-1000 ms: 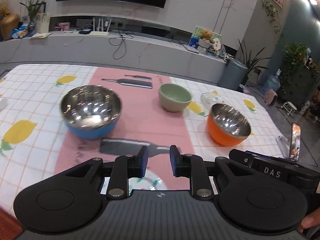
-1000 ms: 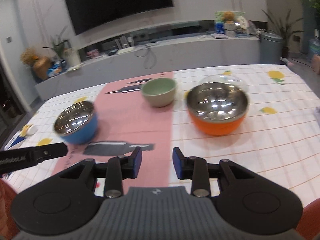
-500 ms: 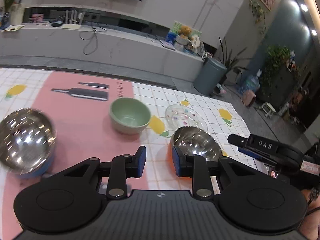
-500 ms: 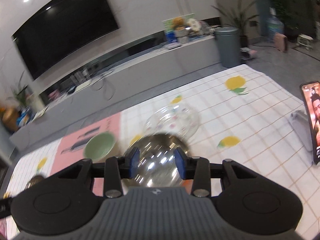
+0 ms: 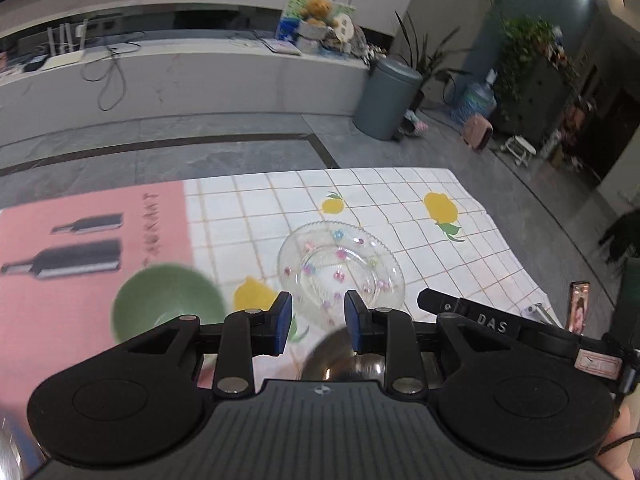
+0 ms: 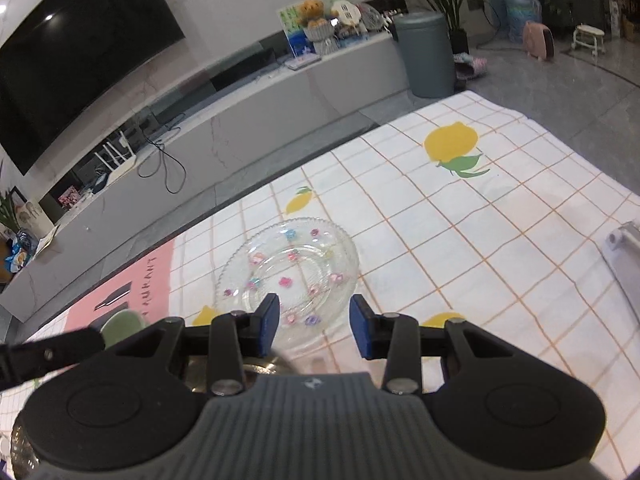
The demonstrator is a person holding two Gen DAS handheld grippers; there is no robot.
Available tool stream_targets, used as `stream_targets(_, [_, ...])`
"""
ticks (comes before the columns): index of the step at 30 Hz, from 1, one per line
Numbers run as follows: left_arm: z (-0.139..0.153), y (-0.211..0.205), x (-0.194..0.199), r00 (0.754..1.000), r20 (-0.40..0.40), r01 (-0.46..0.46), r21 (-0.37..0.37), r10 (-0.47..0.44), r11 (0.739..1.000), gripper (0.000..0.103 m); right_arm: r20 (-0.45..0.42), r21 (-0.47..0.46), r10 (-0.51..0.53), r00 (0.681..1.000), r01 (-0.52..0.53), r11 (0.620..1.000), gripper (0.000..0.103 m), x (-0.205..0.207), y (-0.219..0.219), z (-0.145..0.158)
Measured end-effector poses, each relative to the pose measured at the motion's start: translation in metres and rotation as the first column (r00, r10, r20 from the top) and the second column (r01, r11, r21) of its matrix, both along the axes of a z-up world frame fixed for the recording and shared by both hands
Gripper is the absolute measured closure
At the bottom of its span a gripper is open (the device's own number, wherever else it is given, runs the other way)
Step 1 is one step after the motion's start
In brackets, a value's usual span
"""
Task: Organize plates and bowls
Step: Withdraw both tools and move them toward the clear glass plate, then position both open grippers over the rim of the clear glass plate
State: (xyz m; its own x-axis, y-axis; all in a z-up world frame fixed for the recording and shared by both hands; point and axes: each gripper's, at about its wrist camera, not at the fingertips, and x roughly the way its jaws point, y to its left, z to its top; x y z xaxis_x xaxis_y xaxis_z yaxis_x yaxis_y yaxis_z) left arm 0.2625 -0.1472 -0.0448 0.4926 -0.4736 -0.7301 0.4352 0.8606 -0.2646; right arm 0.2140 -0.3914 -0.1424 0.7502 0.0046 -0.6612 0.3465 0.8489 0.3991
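Note:
A clear glass plate (image 5: pixel 340 264) (image 6: pixel 288 276) with small coloured flowers lies on the checked lemon tablecloth. Both grippers hang just short of its near rim. My left gripper (image 5: pixel 318 316) is open, with nothing between its blue pads. My right gripper (image 6: pixel 315 324) is open too and holds nothing. A green bowl (image 5: pixel 168 304) (image 6: pixel 122 324) sits to the left on the pink runner. A steel-lined bowl (image 5: pixel 340 364) (image 6: pixel 256 368) shows only as a shiny rim under the fingers. In the left wrist view the right gripper's body (image 5: pixel 480 316) reaches in from the right.
The table's far edge (image 5: pixel 320 172) and right edge (image 5: pixel 520 260) drop to the floor. A phone (image 5: pixel 580 308) stands at the right on a white holder (image 6: pixel 624 252). The left gripper's body (image 6: pixel 48 352) crosses the right wrist view's lower left.
Both grippers swung right and forward across the table, from the blue bowl and runner towards the glass plate. The blue bowl left view and the orange steel bowl slid under the fingers.

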Motion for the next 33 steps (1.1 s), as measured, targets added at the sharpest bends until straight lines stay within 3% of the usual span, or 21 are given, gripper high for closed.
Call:
stream_targets(7, [-0.023, -0.028, 0.052, 0.997, -0.081, -0.003, 0.027, 0.005, 1.0, 0.071, -0.036, 0.048, -0.02, 0.999, 0.022, 0.999, 0.064, 0.024, -0.025, -0.02])
stream_targets(15, [-0.054, -0.044, 0.091, 0.983, -0.182, -0.016, 0.092, 0.032, 0.996, 0.071, -0.07, 0.179, -0.055, 0.996, 0.067, 0.982, 0.064, 0.034, -0.047, -0.04])
stream_targets(20, [-0.07, -0.049, 0.098, 0.974, -0.226, -0.011, 0.09, 0.032, 0.996, 0.071, -0.088, 0.206, -0.069, 0.994, 0.086, 0.975, 0.064, 0.041, -0.055, -0.046])
stream_targets(28, [-0.079, -0.055, 0.101, 0.972, -0.233, -0.009, 0.097, 0.031, 0.995, 0.072, -0.095, 0.272, -0.036, 0.995, 0.06, 0.96, 0.066, 0.046, -0.054, -0.057])
stream_targets(33, [-0.081, -0.062, 0.102, 0.97, -0.241, -0.006, 0.095, 0.028, 0.996, 0.073, -0.099, 0.31, -0.003, 0.995, 0.034, 0.95, 0.079, 0.049, -0.048, -0.06])
